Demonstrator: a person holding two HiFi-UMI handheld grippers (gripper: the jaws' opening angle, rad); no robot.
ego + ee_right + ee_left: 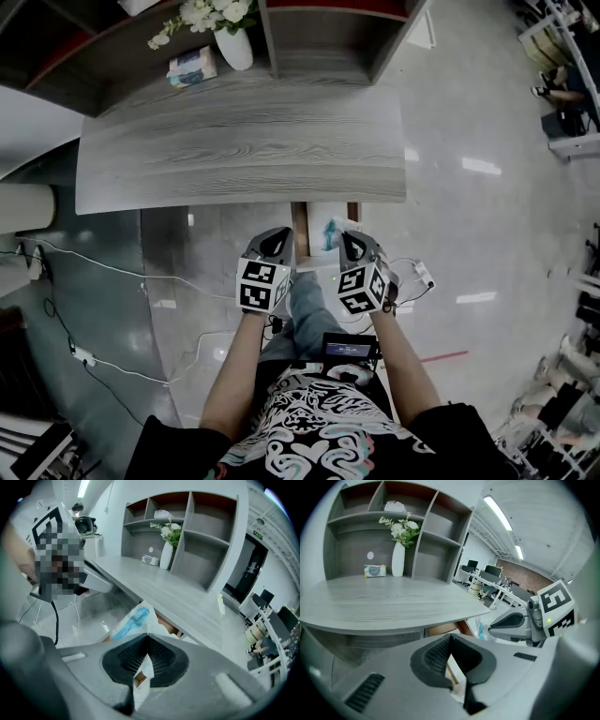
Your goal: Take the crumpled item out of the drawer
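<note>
My left gripper (pixel 277 236) hovers over the left side of the open drawer (pixel 300 246), jaws pinched together on nothing. The crumpled white-and-blue packet (pixel 328 230) is lying in that drawer, just under the desk (pixel 244 150) edge. My right gripper (pixel 352 240) is right beside it, closed too and empty

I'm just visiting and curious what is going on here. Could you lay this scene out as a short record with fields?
Setting: grey wood-grain desk, open shelf unit behind it
On desk: white vase of white flowers; small tissue pack
Drawer: brown wooden drawer, pulled open under the desk edge
In drawer: crumpled white packet with blue print
Left tongs: tips together, nothing between them, over the drawer's left side
Right tongs: tips together at the packet's edge; unclear whether they pinch it
</note>
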